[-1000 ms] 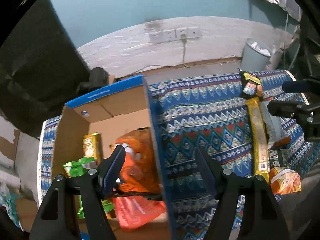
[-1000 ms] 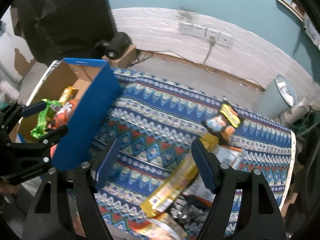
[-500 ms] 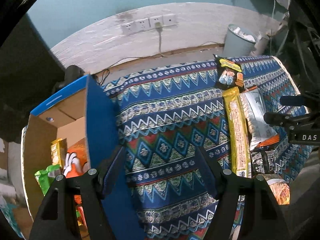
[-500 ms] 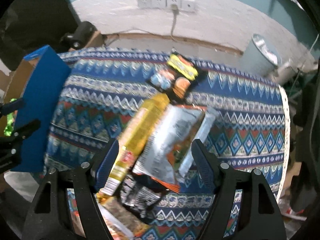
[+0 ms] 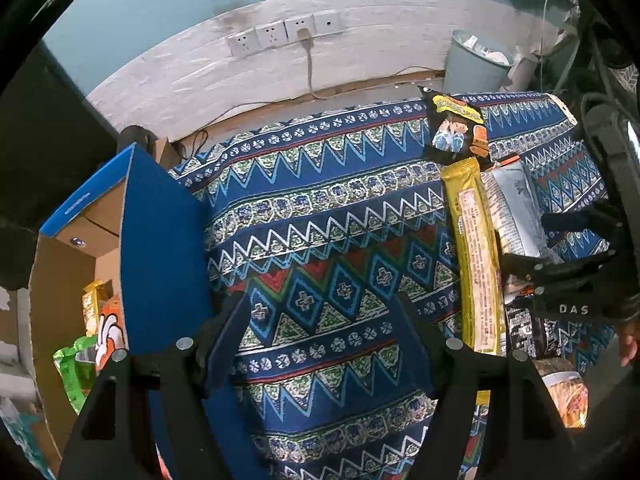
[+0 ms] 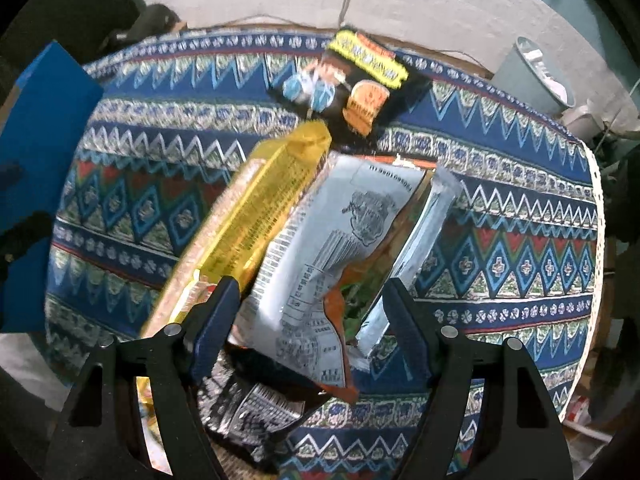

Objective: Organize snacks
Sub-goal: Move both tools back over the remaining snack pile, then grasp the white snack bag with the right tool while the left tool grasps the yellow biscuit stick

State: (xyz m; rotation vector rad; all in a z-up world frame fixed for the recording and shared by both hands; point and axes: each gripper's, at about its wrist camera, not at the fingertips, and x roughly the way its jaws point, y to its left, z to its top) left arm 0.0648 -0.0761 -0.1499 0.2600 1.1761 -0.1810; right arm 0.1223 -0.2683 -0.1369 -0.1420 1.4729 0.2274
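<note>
A pile of snacks lies on the patterned cloth (image 6: 520, 216): a long yellow packet (image 6: 256, 220), a silver packet (image 6: 340, 232), a black packet (image 6: 352, 80) and a dark printed one (image 6: 248, 400). My right gripper (image 6: 310, 292) points down over the pile and is open. The silver packet lies between its fingers, and the pads are clear of it. My left gripper (image 5: 320, 320) hangs open over bare cloth, beside the blue flap (image 5: 160, 240) of a cardboard box. The box holds an orange bag (image 5: 110, 328) and a green one (image 5: 76, 368). The left wrist view also shows the yellow packet (image 5: 476, 256) and the right gripper (image 5: 536, 240).
A grey waste bin (image 6: 536, 76) stands on the floor behind the table's far right corner. Wall sockets (image 5: 284, 32) with a cable run along the white wall. A noodle-print packet (image 5: 568, 400) lies near the front right edge. The cloth's right edge has a white trim (image 6: 596, 208).
My left gripper has swung right, from over the box to over the cloth. My right gripper has dropped toward the snack pile, and the silver packet now sits between its fingers.
</note>
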